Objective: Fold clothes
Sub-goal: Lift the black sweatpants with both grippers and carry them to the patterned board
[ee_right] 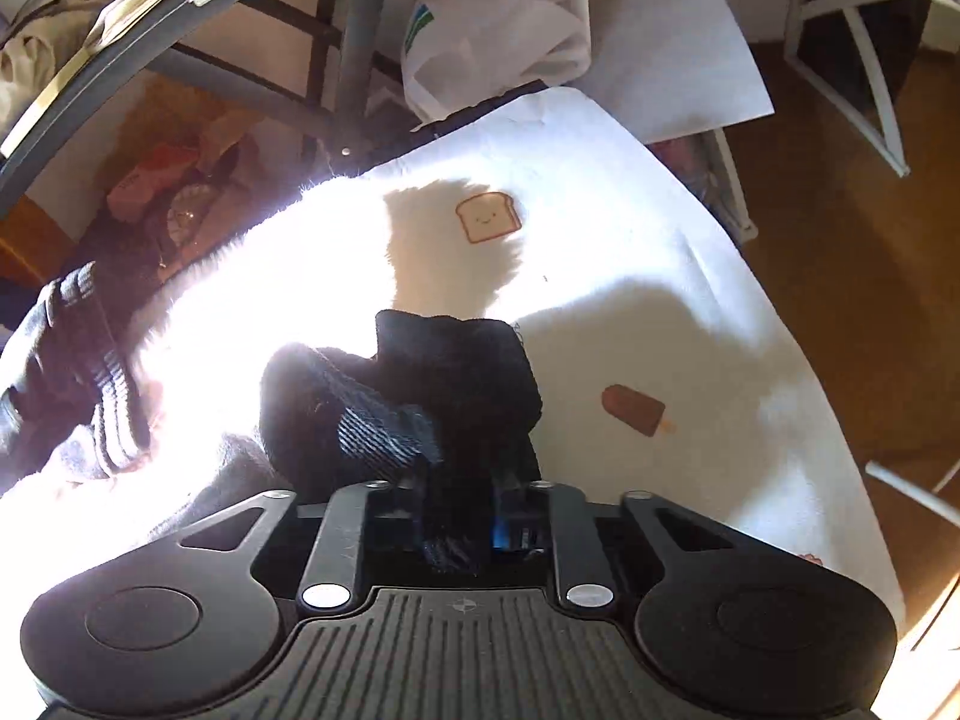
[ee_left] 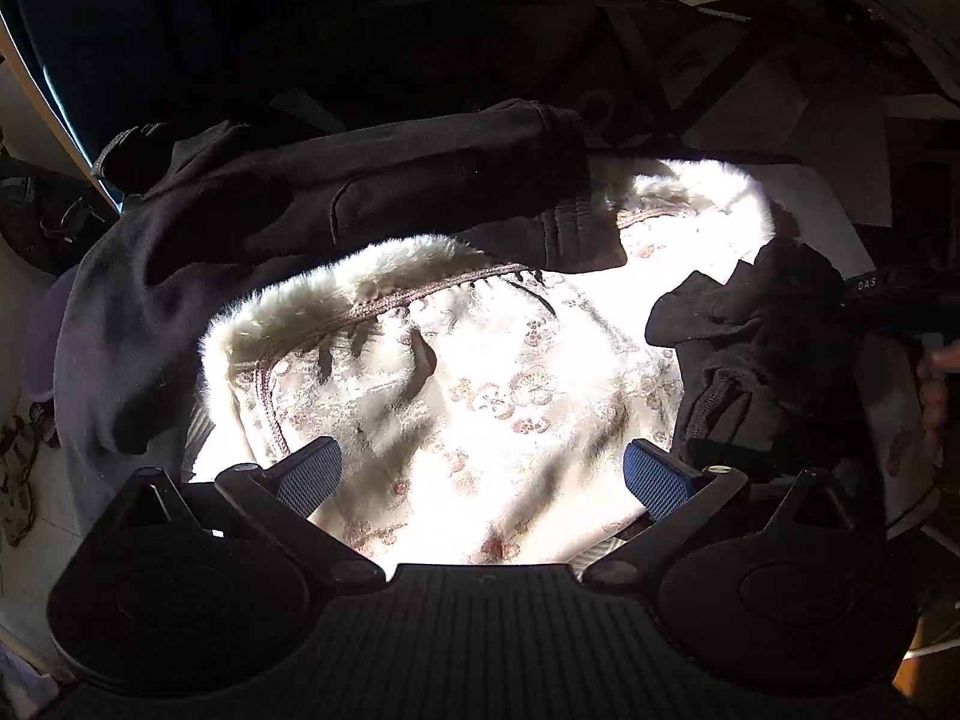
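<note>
Left gripper (ee_left: 483,474): jaws stood wide apart with nothing between the blue pads (ee_left: 309,474), hanging over the pale garment.
Right gripper (ee_right: 462,516): jaws clenched on a bunch of black cloth (ee_right: 420,384), which rose in a crumpled heap ahead of the fingers and hid the pads almost wholly.
Pale garment (ee_left: 492,384): cream fabric with a floral pattern, fur trim (ee_left: 336,282) and braided edging, spread flat in strong sun in the middle of the surface.
Dark sweatshirt (ee_left: 288,204): lay across the far and left side, one ribbed cuff (ee_left: 576,234) overlapping the pale garment's upper edge.
White sheet (ee_right: 660,252): covered the surface, printed with a toast figure (ee_right: 487,217) and an ice lolly (ee_right: 636,410), both clear of the cloth.
Surroundings: plastic bag (ee_right: 498,24) and paper sheet (ee_right: 678,60) at the far end; metal frame (ee_right: 360,42) behind; wooden floor (ee_right: 840,276) to the right.
Obstruction: black cloth and ribbed cuff both lay on the pale garment.
</note>
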Tool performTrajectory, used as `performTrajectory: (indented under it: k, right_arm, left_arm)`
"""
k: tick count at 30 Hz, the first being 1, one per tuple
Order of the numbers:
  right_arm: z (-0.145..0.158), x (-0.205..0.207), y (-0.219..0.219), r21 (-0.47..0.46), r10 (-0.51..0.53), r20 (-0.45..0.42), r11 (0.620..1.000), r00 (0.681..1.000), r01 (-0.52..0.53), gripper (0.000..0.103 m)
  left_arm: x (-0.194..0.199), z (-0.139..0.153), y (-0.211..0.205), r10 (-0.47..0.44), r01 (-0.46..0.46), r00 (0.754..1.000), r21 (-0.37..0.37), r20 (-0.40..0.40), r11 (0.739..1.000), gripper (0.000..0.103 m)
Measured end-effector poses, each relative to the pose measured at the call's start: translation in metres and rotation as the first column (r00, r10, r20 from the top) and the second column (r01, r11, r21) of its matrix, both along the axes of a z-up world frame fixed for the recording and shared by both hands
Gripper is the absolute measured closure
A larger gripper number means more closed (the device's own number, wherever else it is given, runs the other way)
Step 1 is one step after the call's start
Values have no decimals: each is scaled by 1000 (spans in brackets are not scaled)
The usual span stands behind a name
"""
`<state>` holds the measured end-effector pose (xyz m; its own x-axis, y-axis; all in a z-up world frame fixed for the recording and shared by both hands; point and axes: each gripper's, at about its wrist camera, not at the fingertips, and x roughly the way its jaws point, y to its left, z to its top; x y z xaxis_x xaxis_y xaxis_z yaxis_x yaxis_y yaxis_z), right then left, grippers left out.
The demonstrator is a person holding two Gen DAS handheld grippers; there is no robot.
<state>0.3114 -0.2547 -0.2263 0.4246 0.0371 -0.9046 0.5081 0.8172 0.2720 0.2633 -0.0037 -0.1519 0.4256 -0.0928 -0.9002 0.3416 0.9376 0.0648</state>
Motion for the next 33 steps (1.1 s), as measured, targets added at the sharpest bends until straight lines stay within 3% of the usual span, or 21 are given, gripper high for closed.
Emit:
performTrajectory:
  k: [2, 5, 7, 11, 13, 14, 15, 16, 17, 21, 22, 24, 25, 28, 31, 33]
  right_arm:
    - [2, -3, -6, 39, -6, 16, 999, 1000, 5, 92]
    - [0, -6, -16, 80, 8, 13, 997, 1000, -9, 92]
    - [-4, -6, -23, 98, 16, -1, 995, 1000, -16, 91]
    - [-15, -2, -36, 123, 20, -26, 992, 999, -17, 79]
    - [-21, -1, -42, 140, 19, -42, 990, 999, -13, 77]
    - [-24, 0, -44, 147, 19, -50, 989, 999, -11, 78]
    - [-25, 1, -46, 147, 22, -53, 989, 998, -14, 86]
    - [-22, 1, -47, 145, 29, -44, 989, 999, -23, 92]
    - [-19, 1, -48, 144, 37, -34, 989, 999, -32, 92]
    - [14, -4, -58, 149, 27, 69, 988, 997, -37, 94]
    - [31, -8, -64, 159, 4, 119, 987, 993, -23, 94]
    - [61, -14, -75, 167, -29, 199, 986, 979, -5, 94]
    - [77, -17, -80, 170, -44, 238, 986, 970, 3, 94]
    - [127, -25, -93, 180, -92, 349, 983, 933, 29, 94]
    - [177, -32, -100, 196, -131, 454, 980, 881, 45, 94]
    - [213, -39, -99, 206, -147, 528, 978, 837, 42, 94]
  left_arm:
    - [1, -11, -42, -169, 170, 985, -4, 11, 986, 1]
    - [1, -28, -102, -354, 354, 935, 8, 5, 935, 1]
    - [2, -39, -132, -407, 407, 913, 13, 0, 913, 1]
    - [12, -63, -167, -407, 407, 913, 46, -20, 912, 3]
    - [20, -73, -174, -386, 390, 920, 59, -64, 919, 17]
    - [24, -78, -175, -373, 379, 923, 63, -95, 923, 35]
    - [27, -79, -173, -360, 367, 926, 50, -115, 929, 65]
    - [30, -78, -168, -340, 346, 932, 28, -124, 938, 79]
    - [33, -74, -159, -303, 306, 945, 5, -122, 952, 90]
    - [48, -39, -105, -82, 73, 993, -110, -82, 991, 92]
    - [52, -28, -86, -7, -1, 998, -136, -61, 991, 92]
    - [57, -3, -43, 166, -169, 986, -176, -33, 970, 93]
    - [58, 8, -23, 245, -245, 969, -199, -24, 949, 93]
    - [50, 51, 43, 466, -440, 884, -295, 23, 848, 93]
    - [32, 90, 96, 600, -534, 796, -375, 78, 758, 94]
    - [20, 112, 124, 650, -556, 752, -422, 112, 716, 95]
